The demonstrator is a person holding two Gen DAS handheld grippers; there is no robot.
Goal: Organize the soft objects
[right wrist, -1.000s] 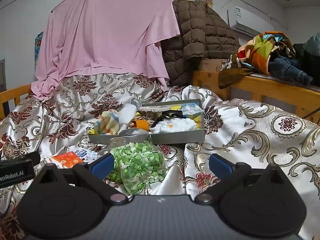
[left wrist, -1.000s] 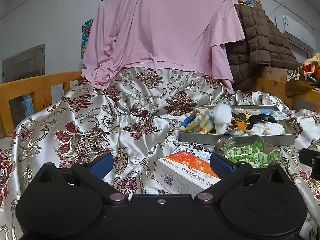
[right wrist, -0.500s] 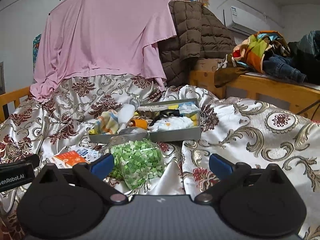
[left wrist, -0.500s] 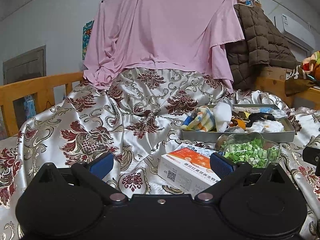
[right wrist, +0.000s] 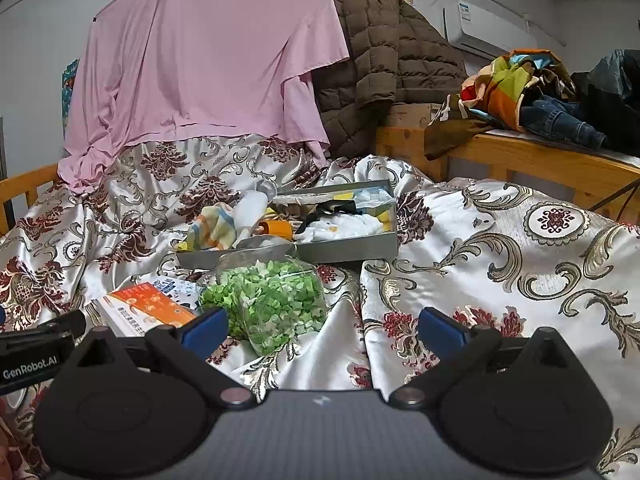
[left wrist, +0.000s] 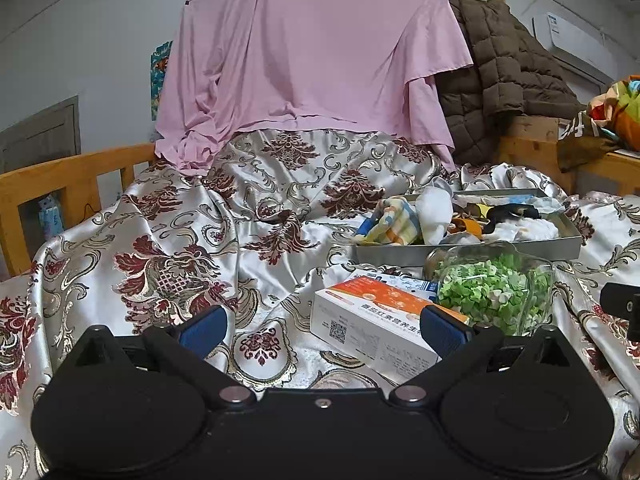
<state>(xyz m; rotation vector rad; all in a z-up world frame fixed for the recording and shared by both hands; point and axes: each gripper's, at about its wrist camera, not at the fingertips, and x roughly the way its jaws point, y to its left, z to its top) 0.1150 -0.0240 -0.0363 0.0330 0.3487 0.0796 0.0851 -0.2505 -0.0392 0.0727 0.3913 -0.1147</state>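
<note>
- Left tool: jaws spread wide, nothing between the blue pads. It hovers low over the bed, near the front edge, facing the head end.
- Right tool: jaws spread wide and empty, hovering over the bed beside the left tool, whose black body shows at the left border of the right wrist view.
- Carton: white and orange box lying flat on the patterned bedspread just ahead of the left tool. Its long axis runs diagonally, the near end with the square code pointing toward the bed's front edge, the far end toward the tray.
- Bag of green pieces: clear plastic bag, slumped on the bedspread just beside the carton on its right. It lies between the carton and the tray's front wall; whether it touches either cannot be told.
- Tray: grey metal, rectangular, resting mid-bed behind the bag. Long axis runs across the bed, left to right.
- Tray contents: a checked cloth draped over the left end, a white bottle leaning beside it, white fabric toward the right end, with smaller items too jumbled to identify.
- Pink sheet: hangs at the head end of the bed.
- Brown quilted jacket: hangs to the right of the sheet.
</note>
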